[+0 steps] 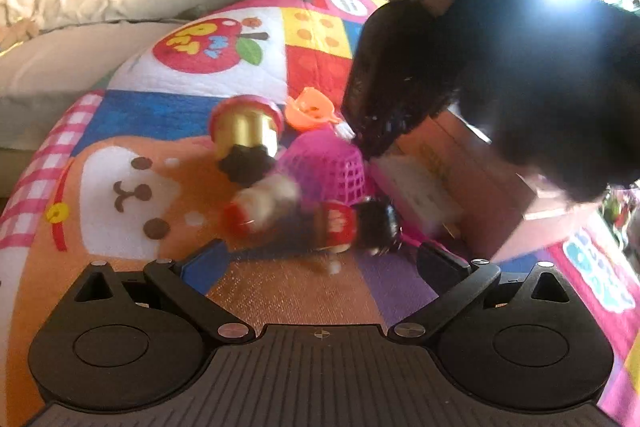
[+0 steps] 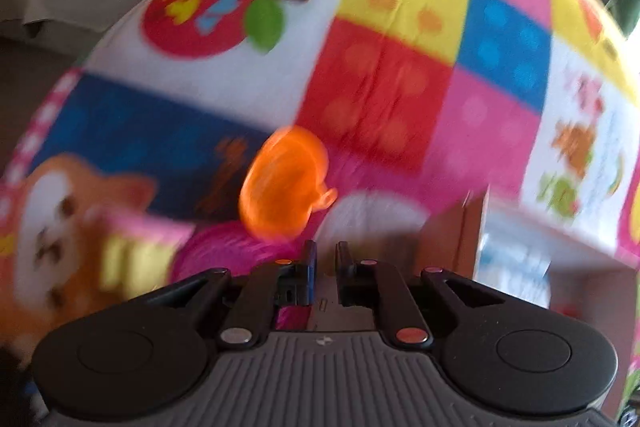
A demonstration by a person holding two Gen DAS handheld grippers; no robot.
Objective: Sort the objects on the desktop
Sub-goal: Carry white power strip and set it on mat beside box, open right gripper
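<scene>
Step in hand, as judged: the right tongs (image 2: 325, 259) are carrying over the clutter toward a cardboard box (image 1: 472, 163) at the right of the patchwork play mat (image 1: 168, 115). Whether they hold anything cannot be confirmed; the jaws stand nearly together with only a thin gap, and nothing is discernible between the pads. The right view is heavily motion-blurred.

Items still to sort lie bunched mid-mat: an orange toy cup (image 1: 309, 109), a gold jar with a pink rim and black knob (image 1: 246, 131), an upturned pink mesh basket (image 1: 328, 163), a white bottle with a red cap (image 1: 260, 203), a dark bottle with a red label (image 1: 340, 225), and a white block (image 1: 416, 195) leaning against the box.

Recommendation: slow the right hand before descending, since the cup sits just beside the basket and a glancing contact would likely scatter both. Pick outer items first.

Left tongs (image 1: 322, 263): jaws spread wide, empty, hovering just short of the two bottles, touching nothing
</scene>
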